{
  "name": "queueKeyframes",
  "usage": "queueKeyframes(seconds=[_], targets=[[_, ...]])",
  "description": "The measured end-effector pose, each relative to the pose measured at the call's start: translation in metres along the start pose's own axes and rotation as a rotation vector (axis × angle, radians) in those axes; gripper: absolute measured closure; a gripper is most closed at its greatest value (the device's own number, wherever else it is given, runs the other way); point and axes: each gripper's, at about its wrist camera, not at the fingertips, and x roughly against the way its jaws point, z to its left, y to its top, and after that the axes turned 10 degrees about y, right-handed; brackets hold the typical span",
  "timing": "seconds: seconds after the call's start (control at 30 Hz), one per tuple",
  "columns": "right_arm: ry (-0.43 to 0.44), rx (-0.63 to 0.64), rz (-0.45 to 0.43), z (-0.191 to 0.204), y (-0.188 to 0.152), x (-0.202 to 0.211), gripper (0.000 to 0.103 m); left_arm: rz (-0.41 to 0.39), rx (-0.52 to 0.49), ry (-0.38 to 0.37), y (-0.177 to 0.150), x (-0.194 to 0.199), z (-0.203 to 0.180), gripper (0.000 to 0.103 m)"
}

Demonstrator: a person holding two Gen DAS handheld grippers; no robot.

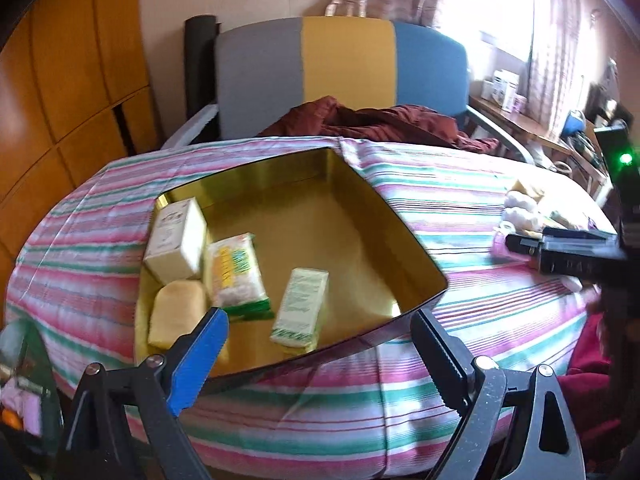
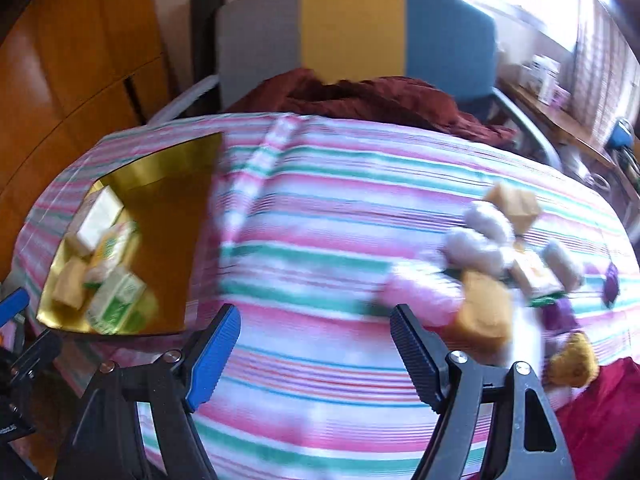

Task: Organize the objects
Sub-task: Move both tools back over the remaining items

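Four packets already lie inside the gold tin (image 1: 304,216), so both the left gripper (image 1: 320,344) and right gripper (image 2: 316,344) gape wide, empty, the right one near the loose pile (image 2: 496,264) right of the tin.

Two wrist cameras, both looking forward low over the striped cloth (image 1: 460,208).
Left sat close above the gold tin (image 1: 304,216); right sat further right, sharing tin (image 2: 168,208) and chair (image 2: 352,32).

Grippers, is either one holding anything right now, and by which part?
Nothing is held. The left gripper and right gripper are both open with nothing between their fingers.
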Motion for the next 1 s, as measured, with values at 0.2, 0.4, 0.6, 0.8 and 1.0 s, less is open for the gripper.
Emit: queueKeyframes(seconds=[0.2,0.4,0.6,0.8,1.0], targets=[[-0.121,-0.123,-0.057,-0.079,0.017,0.027,0.025,-0.002,-0.079,-0.059,0.014,-0.004,-0.036,0.01],[-0.238,-0.273,-0.123,-0.164,0.022,0.044,0.024,-0.003,-0.17,-0.132,0.03,-0.009,-0.086,0.01],[-0.21,-0.481,-0.145,-0.216,0.005,0.041,0.024,0.019,-0.244,-0.191,0.047,-0.024,-0.138,0.01],[-0.164,-0.507,-0.164,-0.218,0.005,0.043,0.024,0.093,-0.273,-0.253,0.06,-0.054,-0.192,0.01],[-0.14,-0.502,-0.151,-0.218,0.006,0.039,0.024,0.15,-0.286,-0.291,0.067,-0.082,-0.226,0.01]])
